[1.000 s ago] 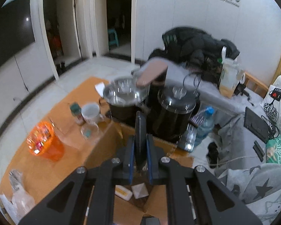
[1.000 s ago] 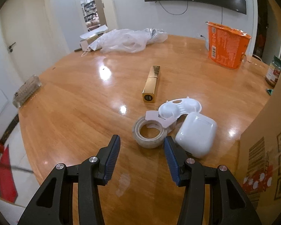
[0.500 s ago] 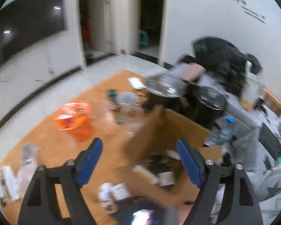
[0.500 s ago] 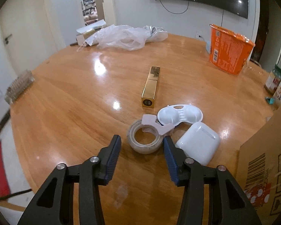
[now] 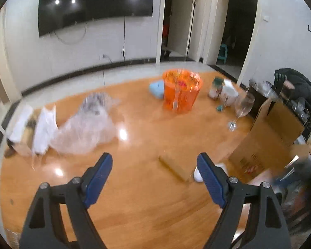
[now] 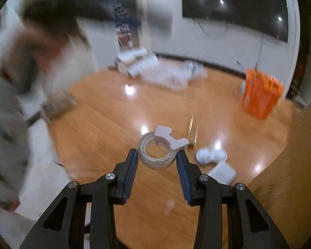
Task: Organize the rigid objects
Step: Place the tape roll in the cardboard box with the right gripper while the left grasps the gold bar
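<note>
Right claw (image 6: 157, 158), lower centre of its frame: half open, blue pads to either side of the tape roll (image 6: 156, 153), near its outer wall but whether touching cannot be told; nothing plainly gripped. Roll flat on the surface (image 6: 105, 124), a pale cutter tab (image 6: 169, 138) on its upper right rim. Probably light and stiff across the ring, outer face likely slick; best taken across the full width, pads on opposite sides of the wall and clear of the tab, which could snag or tip the roll. Just right of the roll, a gold box (image 6: 192, 131), thin and hard, easy to knock; lower right of that, a white tray (image 6: 211, 155) and a white case (image 6: 222, 173), both smooth and likely slippery. Orange tub (image 6: 261, 95) at the right edge, carton (image 6: 288, 166) cut off at lower right, plastic wrap (image 6: 172, 76) at upper centre. Left claw (image 5: 153, 172): wide open, empty, above bare surface, gold box (image 5: 174, 167) between the pads and further off. Wine glass (image 5: 241, 109) at right, fragile, to be kept clear of. Hard to make out: both frames motion-blurred; a figure at the upper left of the right frame only a smear; carton's inside hidden; white things beside the left claw's right pad mostly covered.
</note>
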### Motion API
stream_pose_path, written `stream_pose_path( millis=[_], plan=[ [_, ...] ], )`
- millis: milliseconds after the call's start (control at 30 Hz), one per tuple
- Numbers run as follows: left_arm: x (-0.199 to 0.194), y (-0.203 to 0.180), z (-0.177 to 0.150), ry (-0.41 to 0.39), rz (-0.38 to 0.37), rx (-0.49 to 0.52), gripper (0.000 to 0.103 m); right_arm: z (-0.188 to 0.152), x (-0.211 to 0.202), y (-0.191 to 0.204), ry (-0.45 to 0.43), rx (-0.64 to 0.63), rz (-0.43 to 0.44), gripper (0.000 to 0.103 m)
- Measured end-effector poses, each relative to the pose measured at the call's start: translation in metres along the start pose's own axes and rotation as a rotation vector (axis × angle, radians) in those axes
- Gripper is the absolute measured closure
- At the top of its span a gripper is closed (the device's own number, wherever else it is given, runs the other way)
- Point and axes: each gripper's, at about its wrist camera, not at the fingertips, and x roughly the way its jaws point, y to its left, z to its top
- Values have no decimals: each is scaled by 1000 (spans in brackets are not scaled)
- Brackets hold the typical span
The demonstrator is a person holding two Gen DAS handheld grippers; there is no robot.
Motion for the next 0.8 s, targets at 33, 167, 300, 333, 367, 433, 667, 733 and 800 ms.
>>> stream_pose_path(
  millis=[33, 167, 300, 333, 367, 433, 667, 733, 800],
  plan=[
    [13, 1, -8, 23, 0, 0, 22, 6, -13, -1, -21, -8, -11, 69],
    [56, -6, -24, 91, -25, 2, 22, 26, -74, -31, -83, 23, -119, 69],
    [97, -25, -35, 143, -63, -3, 22, 24, -107, -77, -56, 83, -314, 69],
    [103, -30, -36, 155, -56, -11, 22, 20, -109, -90, -31, 108, -345, 69],
    [110, -34, -37, 166, -49, -23, 22, 15, -110, -102, -1, 137, -362, 69],
    [126, -38, -39, 194, -37, -65, 22, 6, -104, -120, 56, 183, -367, 69],
    [149, -60, -38, 199, 47, -143, 51, -19, -74, -162, 203, 268, -380, 67],
    [153, -64, -38, 196, 80, -145, 64, -20, -75, -165, 203, 281, -347, 67],
    [155, -68, -40, 204, 88, -116, 75, -18, -77, -164, 192, 267, -327, 63]
  ],
)
